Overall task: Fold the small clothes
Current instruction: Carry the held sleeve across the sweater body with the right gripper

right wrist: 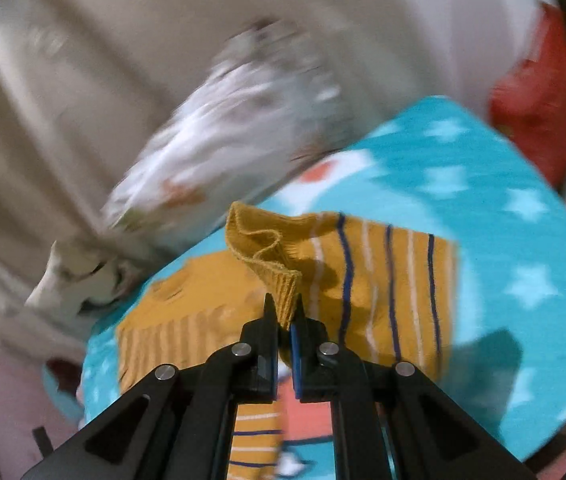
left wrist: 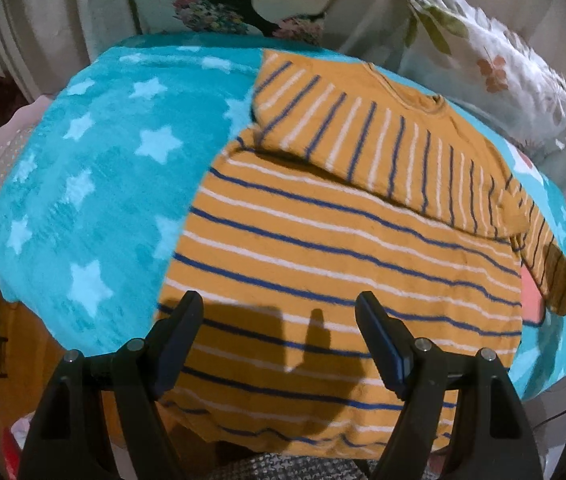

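Mustard striped sweater (left wrist: 323, 240): one; right tool (right wrist: 285, 312) pinching cuff (right wrist: 283, 280).

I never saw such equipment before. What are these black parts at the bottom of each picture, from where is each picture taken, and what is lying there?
The black parts are two-finger grippers that a person holds, one in each hand. Each carries a camera looking forward along its fingers, so each picture is taken from one gripper.

In the left wrist view, the left gripper hangs open above a mustard striped sweater with one sleeve folded across its chest. The sweater lies on a turquoise blanket with stars.

In the right wrist view, which is blurred, the right gripper is shut on the ribbed cuff of the other sleeve, raised off the blanket. A flowered pillow lies behind.
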Demonstrator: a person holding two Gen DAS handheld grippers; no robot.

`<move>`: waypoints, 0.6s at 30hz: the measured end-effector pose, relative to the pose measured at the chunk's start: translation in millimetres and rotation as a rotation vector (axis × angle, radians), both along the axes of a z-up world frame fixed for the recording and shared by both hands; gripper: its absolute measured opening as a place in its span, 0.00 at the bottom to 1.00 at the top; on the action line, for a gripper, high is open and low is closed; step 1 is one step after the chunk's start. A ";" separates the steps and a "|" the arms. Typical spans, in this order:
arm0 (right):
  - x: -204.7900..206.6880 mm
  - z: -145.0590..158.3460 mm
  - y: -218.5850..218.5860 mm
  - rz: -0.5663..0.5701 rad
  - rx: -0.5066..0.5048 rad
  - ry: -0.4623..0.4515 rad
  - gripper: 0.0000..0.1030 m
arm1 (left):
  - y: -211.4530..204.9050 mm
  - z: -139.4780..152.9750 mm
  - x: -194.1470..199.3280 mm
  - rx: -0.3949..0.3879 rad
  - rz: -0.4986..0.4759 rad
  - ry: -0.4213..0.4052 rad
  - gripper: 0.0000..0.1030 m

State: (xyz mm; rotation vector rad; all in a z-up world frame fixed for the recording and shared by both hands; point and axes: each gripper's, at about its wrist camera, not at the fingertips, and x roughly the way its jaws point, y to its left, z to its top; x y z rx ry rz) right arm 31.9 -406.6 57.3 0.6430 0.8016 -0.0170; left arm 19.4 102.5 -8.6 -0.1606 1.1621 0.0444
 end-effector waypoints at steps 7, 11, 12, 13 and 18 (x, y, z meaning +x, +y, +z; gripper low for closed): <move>68.0 -0.7 138.3 0.216 -0.020 0.011 0.06 | 42.8 -5.6 12.2 -0.020 0.022 0.002 0.75; 104.7 -16.1 206.8 0.297 0.005 0.049 0.06 | 67.5 -12.8 18.0 -0.025 0.028 0.011 0.75; 112.0 -20.7 222.3 0.312 0.004 0.061 0.06 | 72.9 -14.3 18.8 -0.025 0.029 0.012 0.75; 115.4 -23.3 232.4 0.323 0.000 0.069 0.06 | 79.5 -16.1 19.8 -0.025 0.032 0.015 0.75; 151.5 -54.1 304.2 0.401 0.015 0.130 0.06 | 110.4 -27.5 26.7 -0.030 0.048 0.041 0.75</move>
